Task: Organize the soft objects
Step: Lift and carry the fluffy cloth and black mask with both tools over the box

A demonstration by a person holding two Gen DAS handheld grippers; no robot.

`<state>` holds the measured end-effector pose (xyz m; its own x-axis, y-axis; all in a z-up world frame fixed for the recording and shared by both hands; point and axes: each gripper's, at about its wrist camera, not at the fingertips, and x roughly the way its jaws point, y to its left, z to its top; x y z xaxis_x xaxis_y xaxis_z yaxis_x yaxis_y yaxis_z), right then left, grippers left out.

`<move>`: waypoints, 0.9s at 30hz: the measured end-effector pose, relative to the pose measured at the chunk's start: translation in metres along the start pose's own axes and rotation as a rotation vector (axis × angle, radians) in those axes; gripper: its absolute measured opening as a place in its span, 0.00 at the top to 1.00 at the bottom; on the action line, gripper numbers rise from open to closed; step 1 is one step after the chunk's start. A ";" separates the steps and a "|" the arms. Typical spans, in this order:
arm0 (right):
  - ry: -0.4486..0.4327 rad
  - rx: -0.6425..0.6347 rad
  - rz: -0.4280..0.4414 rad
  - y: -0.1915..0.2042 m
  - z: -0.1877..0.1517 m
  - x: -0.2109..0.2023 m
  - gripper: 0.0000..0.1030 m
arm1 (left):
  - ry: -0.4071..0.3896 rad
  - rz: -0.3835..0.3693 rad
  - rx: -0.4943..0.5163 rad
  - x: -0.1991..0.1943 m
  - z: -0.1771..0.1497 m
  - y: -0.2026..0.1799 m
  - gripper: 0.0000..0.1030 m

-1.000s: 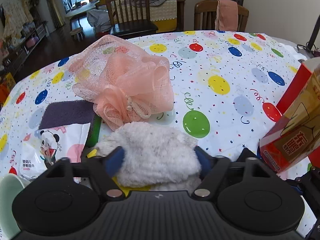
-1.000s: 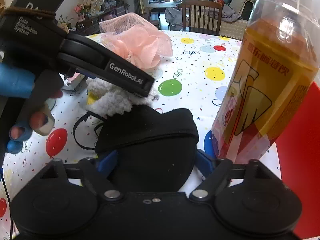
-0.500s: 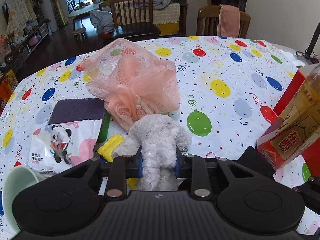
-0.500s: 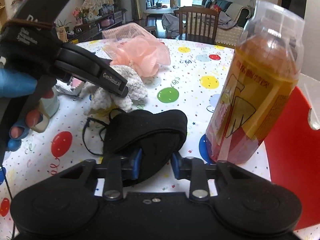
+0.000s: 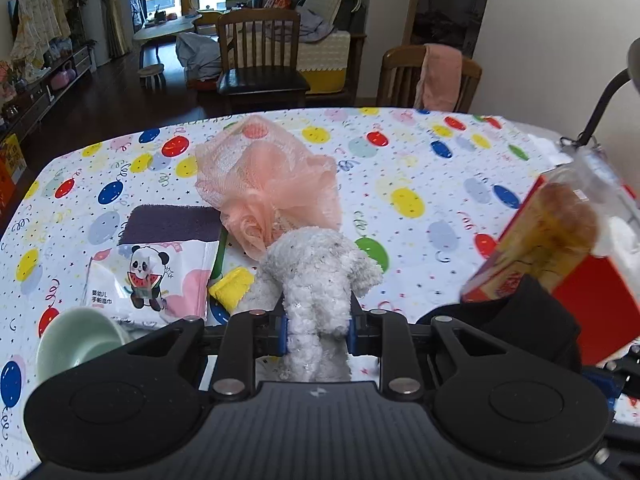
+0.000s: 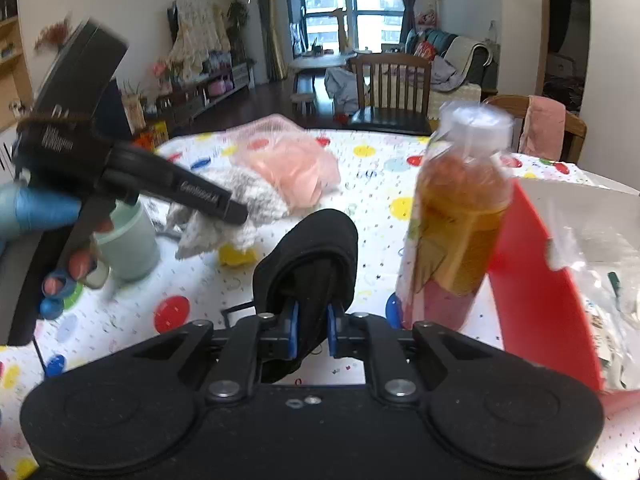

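**Ana:** Both tools have closed since the earlier frames, each on something soft. The left tool (image 5: 316,330) stood wide around the white plush toy (image 5: 320,272) a second ago; its jaws have just been closing, and its pads now pinch the toy's lower part at the bottom centre of the left wrist view.

**Ben:** And the other side?

**Ana:** Same story. The right tool (image 6: 311,332) has just been closing on the black fabric pouch (image 6: 312,256), which now stands bunched and folded between its blue pads, low in the middle of the right wrist view. Both items look lifted off the surface (image 5: 400,168); more of the balloon cloth shows beneath them than before.

**Ben:** So what does that mean for the tidying?

**Ana:** Probably that two soft things are picked up at once and ready to be carried off. The pink mesh sponge (image 5: 272,184) is left lying mid-frame above the toy, untouched, beside the wipes packet (image 5: 148,276) at lower left.

**Ben:** Anything in the way?

**Ana:** The drink bottle (image 6: 456,224) stands just right of the pouch; a careless swing might knock it.
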<state>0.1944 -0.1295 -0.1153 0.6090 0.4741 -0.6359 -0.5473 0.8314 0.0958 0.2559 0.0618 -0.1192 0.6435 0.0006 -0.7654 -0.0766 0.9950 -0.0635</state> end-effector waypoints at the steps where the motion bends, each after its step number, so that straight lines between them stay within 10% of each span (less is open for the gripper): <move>1: -0.011 0.009 0.004 -0.002 0.001 -0.006 0.88 | -0.004 -0.007 -0.002 -0.005 0.000 0.000 0.76; 27: -0.230 0.167 -0.047 -0.076 0.019 -0.143 0.89 | -0.130 -0.246 0.089 -0.135 0.000 -0.070 0.76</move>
<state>0.1600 -0.2552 -0.0170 0.7559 0.4714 -0.4544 -0.4249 0.8812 0.2075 0.1745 -0.0077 -0.0110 0.7271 -0.2347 -0.6452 0.1572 0.9717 -0.1763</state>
